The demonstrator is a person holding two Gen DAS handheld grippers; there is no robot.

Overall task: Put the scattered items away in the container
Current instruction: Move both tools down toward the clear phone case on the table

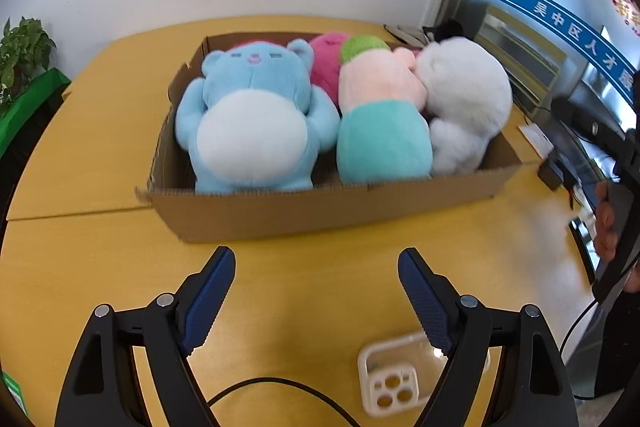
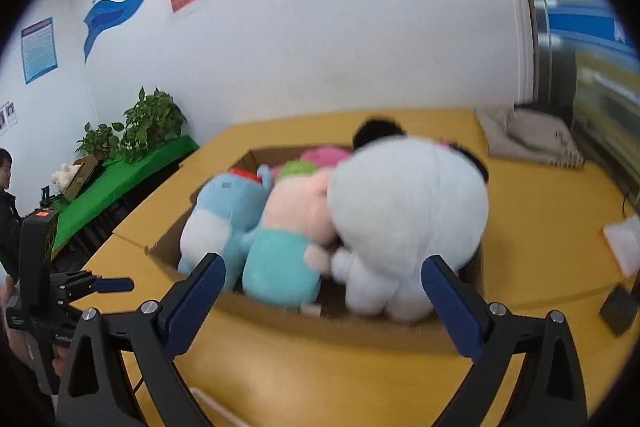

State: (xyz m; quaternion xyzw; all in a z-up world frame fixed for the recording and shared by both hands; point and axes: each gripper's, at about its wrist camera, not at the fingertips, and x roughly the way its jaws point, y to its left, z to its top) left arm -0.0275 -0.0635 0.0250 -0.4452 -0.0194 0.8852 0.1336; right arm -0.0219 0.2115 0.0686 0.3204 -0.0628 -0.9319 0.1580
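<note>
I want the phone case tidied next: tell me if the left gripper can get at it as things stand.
Probably yes. The left gripper is open and empty, and the phone case lies flat on the table just below its right finger, with nothing on top. Lying so flat, it may be awkward to pinch.

Both grippers have black triangular frames, silver screws and ribbed blue fingers (image 1: pixel 210 301); a black cable (image 1: pixel 276 387) trails below.

Four plush toys (image 1: pixel 256 123) sit side by side in the box (image 1: pixel 320 211) on the table (image 1: pixel 80 147). A phone case (image 1: pixel 394 383) lies before the box.
</note>
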